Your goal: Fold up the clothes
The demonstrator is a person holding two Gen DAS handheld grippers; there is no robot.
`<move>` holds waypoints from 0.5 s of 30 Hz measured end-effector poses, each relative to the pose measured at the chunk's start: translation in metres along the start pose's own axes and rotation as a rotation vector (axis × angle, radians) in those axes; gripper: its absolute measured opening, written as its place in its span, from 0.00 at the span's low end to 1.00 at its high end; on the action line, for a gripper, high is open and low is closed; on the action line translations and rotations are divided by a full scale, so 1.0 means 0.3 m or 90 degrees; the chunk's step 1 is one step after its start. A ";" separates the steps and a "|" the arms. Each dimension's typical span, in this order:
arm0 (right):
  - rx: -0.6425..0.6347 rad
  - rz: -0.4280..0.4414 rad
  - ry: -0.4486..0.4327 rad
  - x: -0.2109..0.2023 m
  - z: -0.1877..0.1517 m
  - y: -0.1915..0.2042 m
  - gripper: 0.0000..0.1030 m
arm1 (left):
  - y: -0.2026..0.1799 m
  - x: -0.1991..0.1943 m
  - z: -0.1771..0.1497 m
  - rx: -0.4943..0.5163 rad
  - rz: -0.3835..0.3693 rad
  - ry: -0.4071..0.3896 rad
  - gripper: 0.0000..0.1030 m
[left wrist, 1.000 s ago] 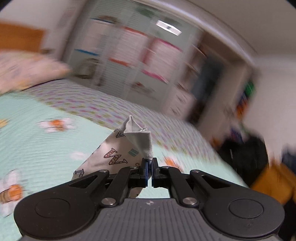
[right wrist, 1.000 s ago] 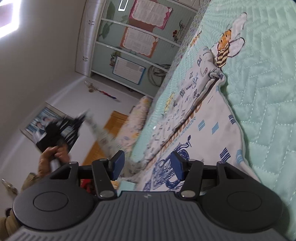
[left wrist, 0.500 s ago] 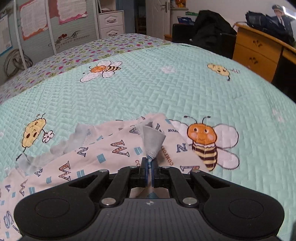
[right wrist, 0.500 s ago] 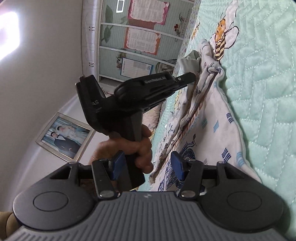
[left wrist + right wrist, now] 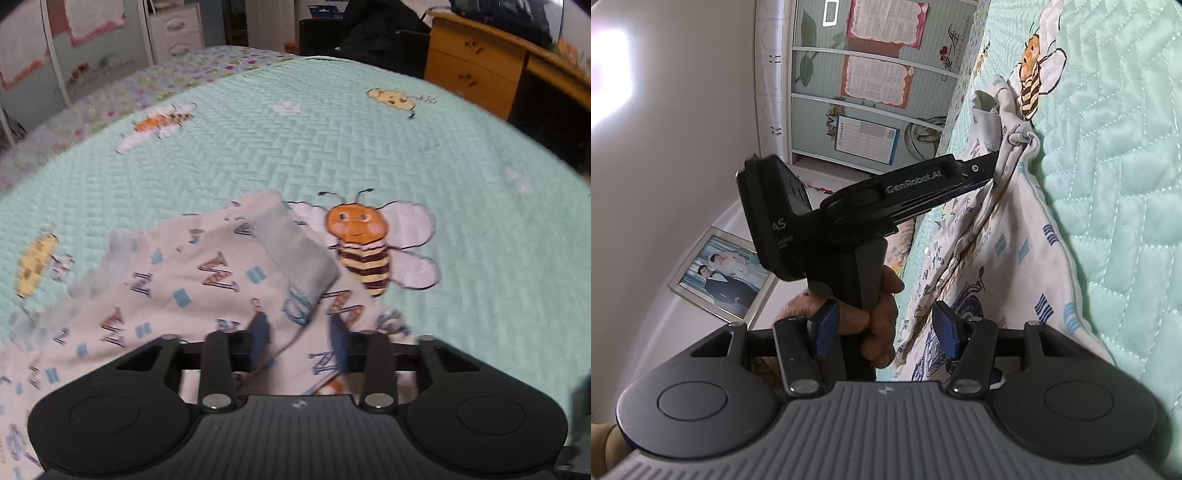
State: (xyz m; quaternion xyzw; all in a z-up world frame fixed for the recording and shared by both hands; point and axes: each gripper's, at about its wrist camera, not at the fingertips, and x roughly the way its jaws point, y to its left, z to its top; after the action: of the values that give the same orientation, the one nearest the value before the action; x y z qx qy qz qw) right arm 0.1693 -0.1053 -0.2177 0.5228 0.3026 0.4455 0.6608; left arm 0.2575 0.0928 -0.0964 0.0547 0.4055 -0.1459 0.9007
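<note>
the white printed cotton garment [image 5: 207, 288] with letters and small blue stripes lies crumpled on the mint-green quilted bedspread [image 5: 369, 155], its folded grey-lined corner beside an embroidered orange bee [image 5: 364, 240]. the left hand-held gripper [image 5: 299, 341] hovers over the cloth with its blue pads spread apart, gripping nothing. the picture is blurred, so contact with the fabric is unclear. the right hand-held gripper [image 5: 884, 332] is also spread wide and empty, beside the garment's edge. a person's hand [image 5: 875, 317] grips the left handle.
</note>
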 end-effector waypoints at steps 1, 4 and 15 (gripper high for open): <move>0.004 0.004 -0.001 -0.001 0.000 -0.003 0.57 | 0.005 0.000 0.001 0.000 -0.006 0.003 0.51; 0.006 0.007 -0.001 -0.006 -0.003 -0.009 0.58 | 0.024 -0.012 0.001 -0.010 -0.017 0.004 0.54; -0.019 -0.028 0.006 -0.003 -0.010 0.037 0.61 | 0.208 -0.315 -0.348 -0.411 0.118 -0.021 0.76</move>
State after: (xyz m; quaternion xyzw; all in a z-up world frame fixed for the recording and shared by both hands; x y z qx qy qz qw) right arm 0.1631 -0.1043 -0.2080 0.5041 0.3108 0.4379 0.6764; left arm 0.1427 0.1954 -0.0964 -0.1992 0.4092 0.0717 0.8876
